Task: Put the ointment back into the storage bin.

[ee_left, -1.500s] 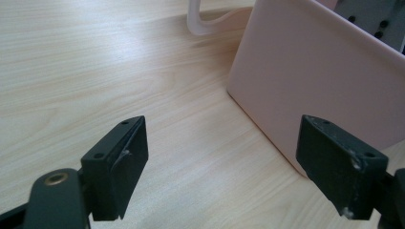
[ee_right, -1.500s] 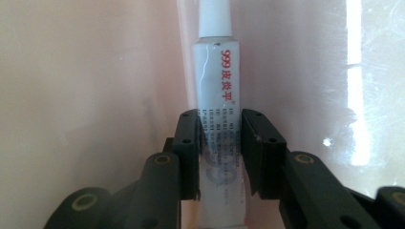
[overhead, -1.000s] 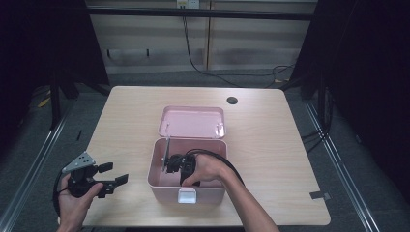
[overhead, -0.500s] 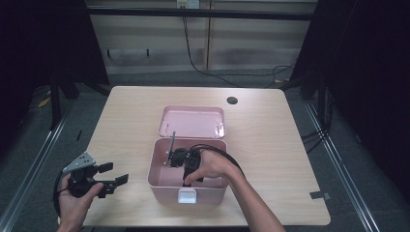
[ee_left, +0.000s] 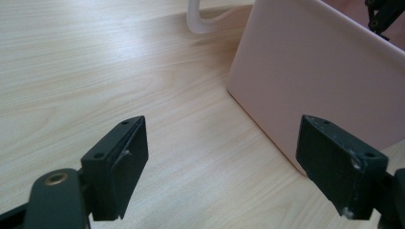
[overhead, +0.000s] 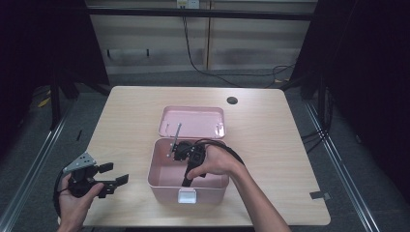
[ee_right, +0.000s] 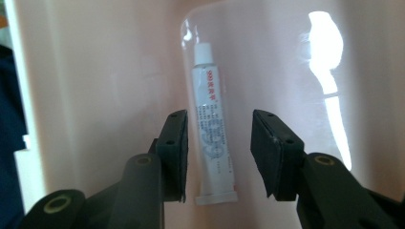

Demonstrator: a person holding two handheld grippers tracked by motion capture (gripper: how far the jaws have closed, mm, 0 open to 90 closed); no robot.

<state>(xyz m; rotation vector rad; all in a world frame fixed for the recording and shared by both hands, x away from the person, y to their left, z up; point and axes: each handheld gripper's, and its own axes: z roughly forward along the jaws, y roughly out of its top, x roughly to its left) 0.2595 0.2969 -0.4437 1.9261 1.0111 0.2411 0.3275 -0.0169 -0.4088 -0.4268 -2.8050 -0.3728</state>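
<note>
Right claw (overhead: pixel 180 151) hangs over the open pink box (overhead: pixel 212 182), pointing down into it, with the person's right hand (overhead: pixel 215 162) wrapped round its body. In the right gripper view its claw (ee_right: pixel 219 152) has its jaws about half apart; they have just been opening, and the pads press on nothing. Between them, lower down, a white tube (ee_right: pixel 212 129) lies flat on the box floor, its narrow cap pointing away from the jaws and its flat crimped end nearest them. Red and dark print runs along the tube, too small to read. The jaws stand clear of the tube on either side.

The box sits near the middle of the tabletop (overhead: pixel 125 111), close to the near edge, with a white latch (overhead: pixel 187 195) on its front wall. Its lid (overhead: pixel 193 122) lies back flat behind it, toward the far edge.

Left claw (overhead: pixel 109 176) rests low by the near left corner of the tabletop, held in the left hand (overhead: pixel 77 200), to the left of the box and apart from it. In the left gripper view its claw (ee_left: pixel 229 162) has its jaws spread wide with nothing between them but bare wood, and the box wall (ee_left: pixel 315 71) stands just ahead at the right.
</note>
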